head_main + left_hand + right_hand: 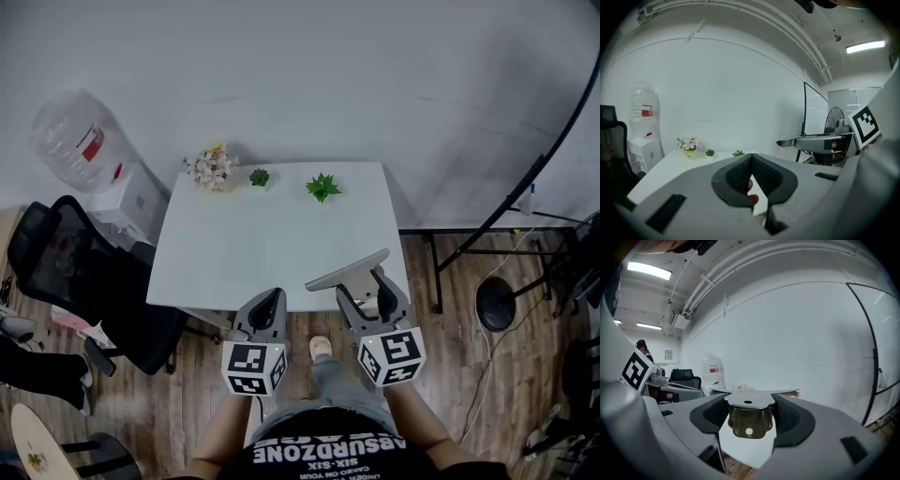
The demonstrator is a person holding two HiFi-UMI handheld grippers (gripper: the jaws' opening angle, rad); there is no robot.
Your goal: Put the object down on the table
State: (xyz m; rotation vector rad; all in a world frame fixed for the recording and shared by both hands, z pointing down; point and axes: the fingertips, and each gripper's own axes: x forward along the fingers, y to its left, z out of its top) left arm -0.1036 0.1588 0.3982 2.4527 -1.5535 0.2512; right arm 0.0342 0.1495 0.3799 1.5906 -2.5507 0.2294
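A flat grey metal utensil (pixel 349 271) hangs over the near right edge of the white table (pixel 244 244). My right gripper (pixel 367 286) is shut on its handle end, and the blade points left. In the right gripper view the handle end with two holes (pixel 748 416) sits clamped between the dark pads of my right gripper (pixel 749 420). From the left gripper view the utensil (pixel 811 139) shows edge-on at the right, level and above the table. My left gripper (pixel 269 302) sits at the table's near edge; its pads (pixel 764 176) meet, with nothing held.
A pot of flowers (pixel 213 170) and two small green plants (pixel 259 177) (pixel 322 187) stand along the table's far edge. A water dispenser (pixel 70 141) and black office chair (pixel 66 272) are to the left; a black stand (pixel 494 302) is to the right.
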